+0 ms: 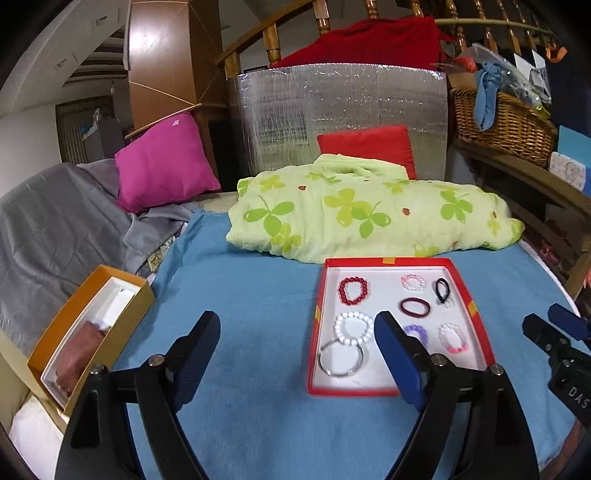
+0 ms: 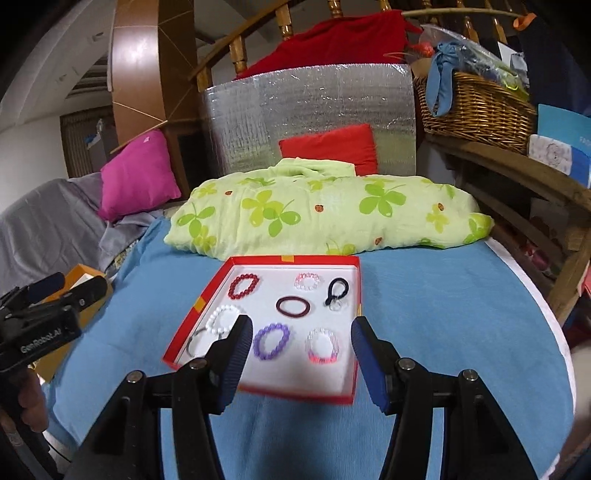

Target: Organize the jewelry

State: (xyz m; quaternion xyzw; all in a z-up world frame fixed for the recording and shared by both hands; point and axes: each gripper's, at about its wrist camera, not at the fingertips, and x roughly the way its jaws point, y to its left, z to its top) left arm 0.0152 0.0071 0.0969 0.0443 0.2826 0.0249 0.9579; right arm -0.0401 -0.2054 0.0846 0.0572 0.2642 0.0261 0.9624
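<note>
Red tray [image 2: 354, 295] on blue cloth [image 2: 443, 314], long axis running away from cameras, bracelets lying flat inside. Left gripper [image 1: 297, 332] wide open, empty. Right gripper [image 2: 301, 336] wide open, empty, above tray near edge.

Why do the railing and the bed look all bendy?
In both wrist views the fisheye lens curves the wooden railing and rounds the blue blanket, with dark corners; both pairs of open tongs look huge because they're close.
</note>
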